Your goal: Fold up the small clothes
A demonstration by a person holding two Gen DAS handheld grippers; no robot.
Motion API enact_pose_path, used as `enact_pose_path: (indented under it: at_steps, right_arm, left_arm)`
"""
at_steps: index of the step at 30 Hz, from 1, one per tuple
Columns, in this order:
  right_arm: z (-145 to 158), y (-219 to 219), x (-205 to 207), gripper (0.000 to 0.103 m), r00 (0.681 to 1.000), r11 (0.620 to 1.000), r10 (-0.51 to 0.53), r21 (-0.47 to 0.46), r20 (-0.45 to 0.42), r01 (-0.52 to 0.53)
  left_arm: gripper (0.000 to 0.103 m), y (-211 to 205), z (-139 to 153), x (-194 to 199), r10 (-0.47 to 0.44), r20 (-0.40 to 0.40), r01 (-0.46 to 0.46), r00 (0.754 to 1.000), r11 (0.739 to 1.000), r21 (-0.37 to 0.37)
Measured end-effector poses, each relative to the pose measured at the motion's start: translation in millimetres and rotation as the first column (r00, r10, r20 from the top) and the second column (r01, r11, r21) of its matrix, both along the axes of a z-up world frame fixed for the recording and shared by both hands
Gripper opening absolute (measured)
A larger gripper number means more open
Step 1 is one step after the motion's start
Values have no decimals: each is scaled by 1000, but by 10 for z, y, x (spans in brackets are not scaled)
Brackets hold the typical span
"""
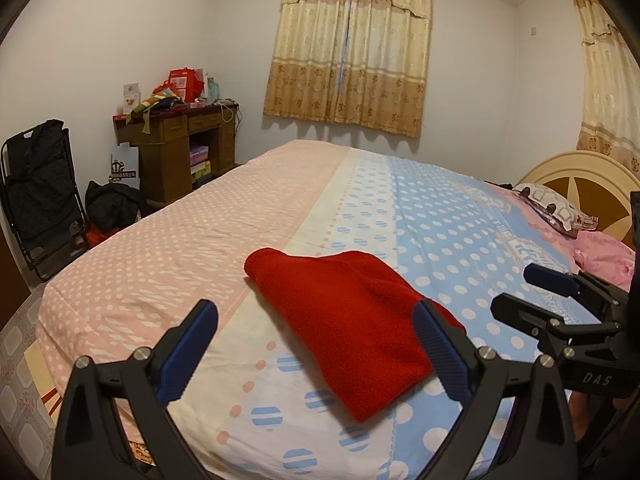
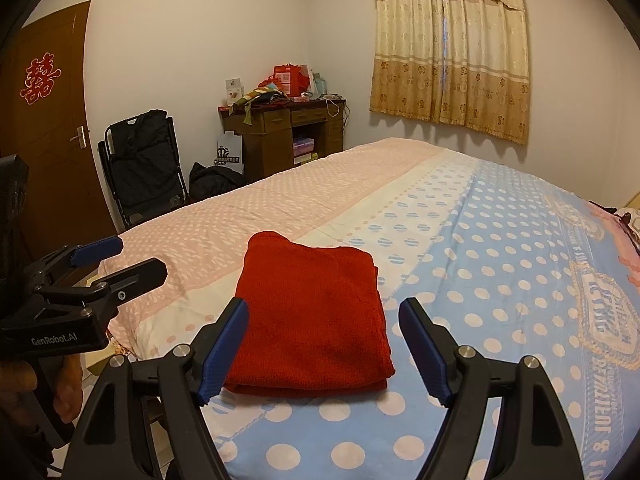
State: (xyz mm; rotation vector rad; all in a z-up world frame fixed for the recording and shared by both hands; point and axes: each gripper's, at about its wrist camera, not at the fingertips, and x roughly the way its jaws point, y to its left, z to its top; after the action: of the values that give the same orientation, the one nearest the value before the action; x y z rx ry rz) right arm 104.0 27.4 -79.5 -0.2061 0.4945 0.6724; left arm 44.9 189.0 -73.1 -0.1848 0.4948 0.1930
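Lying squared on the polka-dot bedsheet point(image 2: 500, 280), the folded red knit garment point(image 2: 312, 320) looks finished, so both spread, empty grippers, left point(image 1: 316, 344) and right point(image 2: 324, 344), should withdraw without snagging it.

Both wrist cameras sit low at the near edge of the bed point(image 1: 168, 240), facing across it toward the curtained wall. The left view looks from the left, the right from the right; both share the red folded garment point(image 1: 352, 328) close ahead and the far desk point(image 2: 280, 132).
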Motion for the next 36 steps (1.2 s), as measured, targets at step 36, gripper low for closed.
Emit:
enact_pose_path:
  at_steps: [36]
  right_arm:
    - [58, -14, -110, 79, 1000, 1000, 4, 24, 26, -5]
  left_arm:
    - [103, -31, -5, 63, -21, -24, 21, 999, 1000, -17]
